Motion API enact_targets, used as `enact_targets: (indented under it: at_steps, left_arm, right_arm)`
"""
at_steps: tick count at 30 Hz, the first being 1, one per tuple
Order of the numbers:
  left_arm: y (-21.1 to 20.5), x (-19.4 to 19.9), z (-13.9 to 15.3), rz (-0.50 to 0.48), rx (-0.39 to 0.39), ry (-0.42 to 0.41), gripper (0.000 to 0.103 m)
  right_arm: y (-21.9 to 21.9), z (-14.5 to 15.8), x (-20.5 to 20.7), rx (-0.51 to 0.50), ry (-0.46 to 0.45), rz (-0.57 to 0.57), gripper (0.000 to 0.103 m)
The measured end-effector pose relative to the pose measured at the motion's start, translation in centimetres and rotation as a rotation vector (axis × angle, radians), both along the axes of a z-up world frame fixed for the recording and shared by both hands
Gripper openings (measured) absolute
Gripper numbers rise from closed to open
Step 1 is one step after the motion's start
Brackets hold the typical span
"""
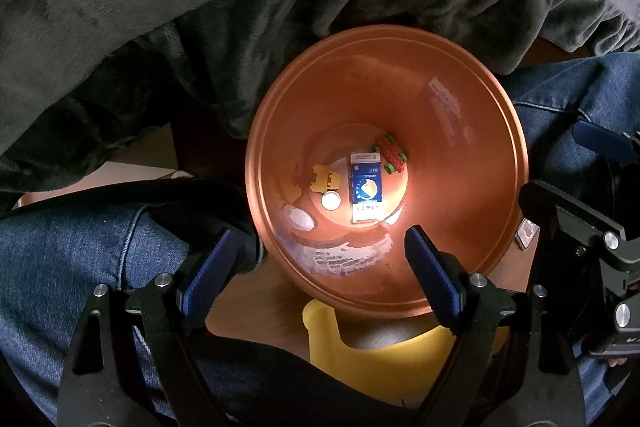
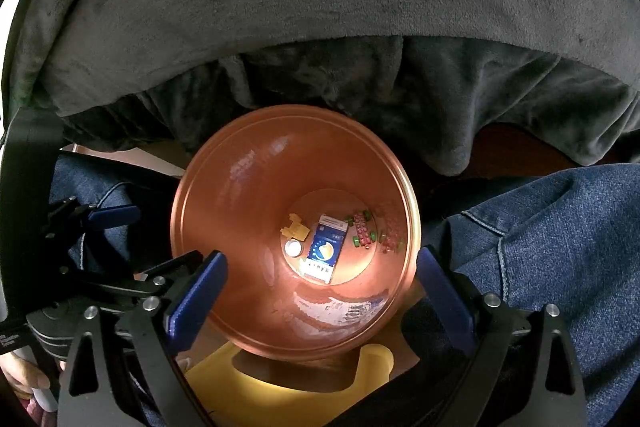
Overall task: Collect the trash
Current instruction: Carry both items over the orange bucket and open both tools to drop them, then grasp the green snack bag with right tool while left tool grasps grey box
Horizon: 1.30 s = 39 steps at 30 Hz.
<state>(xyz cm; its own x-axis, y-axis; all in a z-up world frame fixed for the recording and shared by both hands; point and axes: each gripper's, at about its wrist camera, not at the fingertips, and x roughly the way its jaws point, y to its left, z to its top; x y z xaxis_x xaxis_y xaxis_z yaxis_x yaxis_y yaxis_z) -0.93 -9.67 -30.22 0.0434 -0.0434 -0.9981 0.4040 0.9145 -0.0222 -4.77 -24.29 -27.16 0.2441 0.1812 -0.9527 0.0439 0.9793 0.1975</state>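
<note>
Your left gripper point(image 1: 320, 259) hung wide open and empty over the round orange plastic bin point(image 1: 472, 131), where a yellow toy piece point(image 1: 325, 179), a white cap point(image 1: 331, 202), a blue-and-white carton point(image 1: 365, 187) and a red-and-green toy piece point(image 1: 390, 153) already lay. Your right gripper point(image 2: 322, 287) likewise gaped, holding nothing. Whether more trash remained outside, I couldn't tell from these views.

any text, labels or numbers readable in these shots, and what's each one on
Nothing here can be read clearly.
Blue and white box at the bottom of the orange bin: printed lines on its white ends, too small and blurred to read.
Black strip at the left edge of the right wrist view: white lettering, cut off and too blurred to read.
</note>
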Motion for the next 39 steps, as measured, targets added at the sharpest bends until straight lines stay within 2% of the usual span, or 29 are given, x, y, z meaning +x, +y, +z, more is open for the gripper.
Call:
enact_targets:
  at_steps: [11,18,22,24,27,31,33,34,36,39]
  left_arm:
    - [0.3,0.1,1.2,0.013,-0.017,-0.024,0.084]
    - [0.6,0.2,2.8,0.034,-0.057,-0.046,0.084]
    - [0.8,-0.1,4.6,0.039,-0.078,-0.09,0.084]
    - [0.9,-0.2,6.3,0.029,-0.123,-0.12,0.084]
    - [1.1,-0.3,10.2,0.01,-0.19,-0.226,0.084]
    - [2.1,-0.2,16.8,0.01,-0.31,-0.405,0.084]
    - [2.5,0.1,19.0,0.018,-0.331,-0.476,0.085]
    - [3.0,0.5,20.5,0.03,-0.342,-0.528,0.09]
    - [3.6,0.8,22.0,0.058,-0.343,-0.597,0.091]
    - [4.6,1.7,24.0,0.099,-0.333,-0.688,0.092]
  right_arm:
    - [-0.3,1.1,-0.5,0.008,-0.032,-0.012,0.094]
    - [-0.7,2.0,-0.8,0.022,-0.05,-0.024,0.094]
    - [-1.3,4.2,-1.3,0.017,-0.106,-0.038,0.094]
    - [-1.5,6.1,-1.6,-0.005,-0.167,-0.035,0.094]
    - [-2.5,9.9,-1.7,-0.027,-0.281,-0.049,0.095]
    - [-4.4,15.9,-1.0,-0.018,-0.478,-0.099,0.098]
    - [-5.1,18.3,0.1,-0.01,-0.571,-0.112,0.098]
    - [-5.4,19.5,1.2,0.004,-0.608,-0.11,0.098]
    - [-5.7,21.0,3.5,0.028,-0.647,-0.107,0.098]
    - [-6.0,22.6,7.8,0.131,-0.687,-0.104,0.098]
